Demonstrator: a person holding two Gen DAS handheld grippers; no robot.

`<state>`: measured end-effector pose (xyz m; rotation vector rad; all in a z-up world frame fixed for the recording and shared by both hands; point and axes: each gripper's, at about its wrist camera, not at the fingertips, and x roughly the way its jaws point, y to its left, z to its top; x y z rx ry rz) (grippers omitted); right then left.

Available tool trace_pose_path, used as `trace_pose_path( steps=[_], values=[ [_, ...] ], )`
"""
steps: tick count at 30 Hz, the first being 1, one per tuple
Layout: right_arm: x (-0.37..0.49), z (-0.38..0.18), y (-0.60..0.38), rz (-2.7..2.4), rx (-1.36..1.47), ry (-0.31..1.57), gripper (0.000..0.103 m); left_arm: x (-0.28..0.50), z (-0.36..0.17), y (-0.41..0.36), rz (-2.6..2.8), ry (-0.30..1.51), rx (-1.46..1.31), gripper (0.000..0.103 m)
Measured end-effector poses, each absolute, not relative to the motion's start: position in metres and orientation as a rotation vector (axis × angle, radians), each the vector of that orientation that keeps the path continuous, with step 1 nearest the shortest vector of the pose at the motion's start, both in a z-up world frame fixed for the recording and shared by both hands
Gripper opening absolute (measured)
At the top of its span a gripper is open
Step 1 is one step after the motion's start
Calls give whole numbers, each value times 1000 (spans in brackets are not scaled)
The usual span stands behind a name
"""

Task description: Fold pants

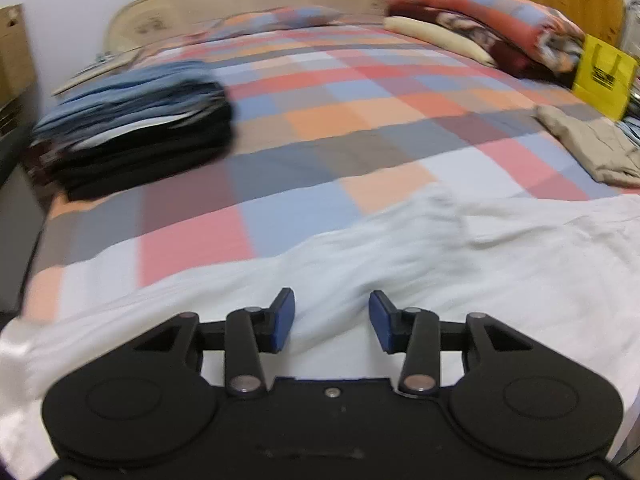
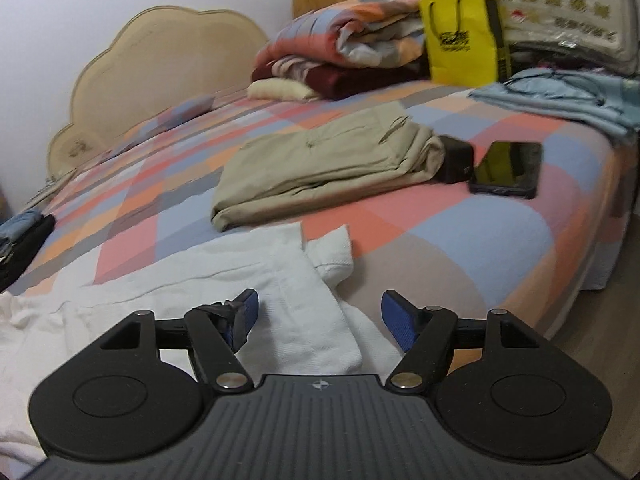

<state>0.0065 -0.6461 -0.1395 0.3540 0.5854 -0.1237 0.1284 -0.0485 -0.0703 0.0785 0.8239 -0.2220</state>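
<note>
Left-wrist view motion-blurred; fabric detail soft. White pants [image 1: 460, 248] run under both gripper bodies, near edge hidden. Left gripper [image 1: 332, 320]: jaws open, empty, over the cloth. Right gripper [image 2: 318, 316]: jaws open, empty, over the leg ends. Pants lie rumpled across the bed [image 2: 460, 248] foot. Beyond the pants: folded khaki trousers [image 2: 328, 160], then a yellow bag [image 2: 460, 40].

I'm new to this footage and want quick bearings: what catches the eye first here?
The checkered pastel bedspread fills both views. White pants lie spread across its near edge, under the open left tool and open right tool. A bright yellow paper bag stands at the far right by folded blankets.
</note>
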Motion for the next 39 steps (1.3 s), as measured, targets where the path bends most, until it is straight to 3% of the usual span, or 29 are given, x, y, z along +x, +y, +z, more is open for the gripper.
trace_pose_path(
  steps=[8, 10, 13, 15, 18, 25, 29, 39],
  values=[
    [19, -145, -659, 34, 368, 595, 103, 178, -96, -108, -209, 817, 97, 42],
    [18, -146, -658, 65, 349, 603, 99, 196, -102, -111, -175, 829, 62, 44],
    [18, -150, -657, 42, 329, 603, 76, 208, -107, -118, -130, 860, 52, 43],
    [18, -150, -660, 28, 368, 600, 37, 198, -100, -124, -155, 843, 56, 44],
    [16, -144, -662, 36, 458, 610, 16, 168, -81, -129, -213, 808, 101, 51],
    [9, -79, -622, 110, 454, 491, 13, 110, -83, -132, -429, 890, 75, 52],
    [10, -36, -570, 182, 362, 452, 13, 90, -99, -136, -446, 921, 137, 61],
    [33, 9, -405, 356, 85, 502, 13, 55, -52, -4, -255, 735, -89, 69]
  ],
)
